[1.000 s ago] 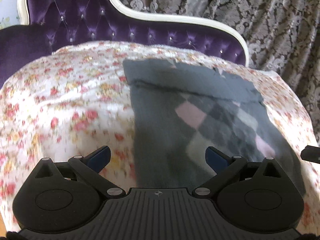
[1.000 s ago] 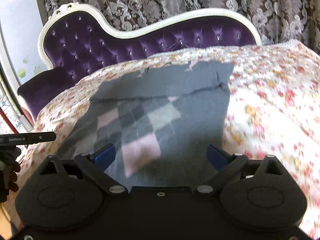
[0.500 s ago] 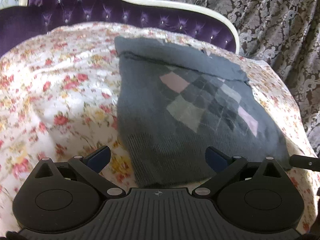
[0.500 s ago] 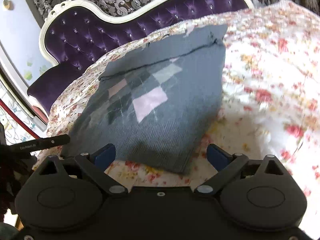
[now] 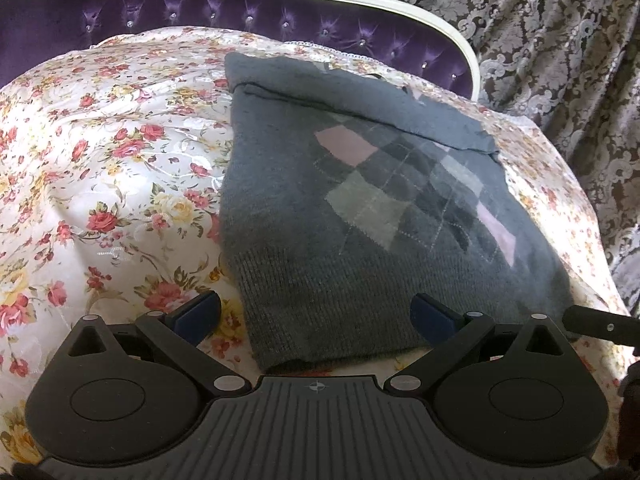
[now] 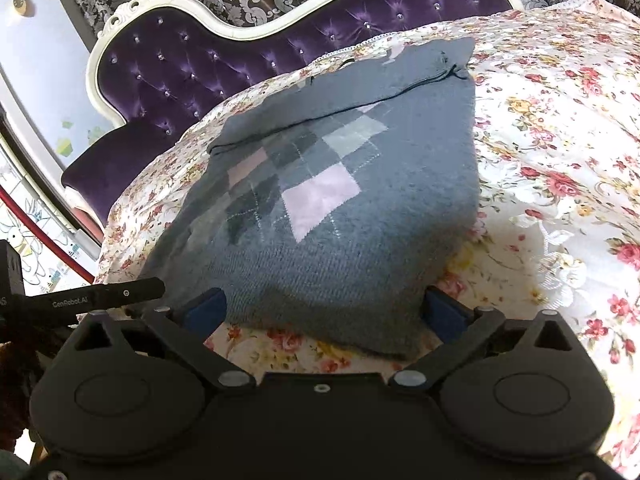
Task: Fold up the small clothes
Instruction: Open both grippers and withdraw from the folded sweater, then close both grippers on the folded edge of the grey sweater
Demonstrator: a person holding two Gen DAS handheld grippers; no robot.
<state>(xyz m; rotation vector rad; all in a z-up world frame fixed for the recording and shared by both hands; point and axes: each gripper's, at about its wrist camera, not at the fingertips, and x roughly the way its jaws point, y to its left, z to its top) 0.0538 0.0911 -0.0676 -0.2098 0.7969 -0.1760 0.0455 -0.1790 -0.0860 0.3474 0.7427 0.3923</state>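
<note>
A dark grey knit sweater (image 5: 360,216) with a pink and grey argyle pattern lies folded on the floral bedspread (image 5: 104,168); its far edge is folded over. It also shows in the right wrist view (image 6: 340,216). My left gripper (image 5: 316,316) is open and empty, low over the sweater's near hem at its left corner. My right gripper (image 6: 324,312) is open and empty, low over the near hem at the right corner. Both sets of blue pads straddle the hem without touching it.
A purple tufted headboard (image 5: 280,16) with a white frame stands behind the bed, also in the right wrist view (image 6: 240,56). Patterned curtains (image 5: 560,40) hang behind. The other gripper's finger shows at the right edge (image 5: 600,324) and the left edge (image 6: 100,298).
Both grippers have pulled back toward the near edge and dropped lower; the sweater's near hem is now in full view. Both stay open and empty.
</note>
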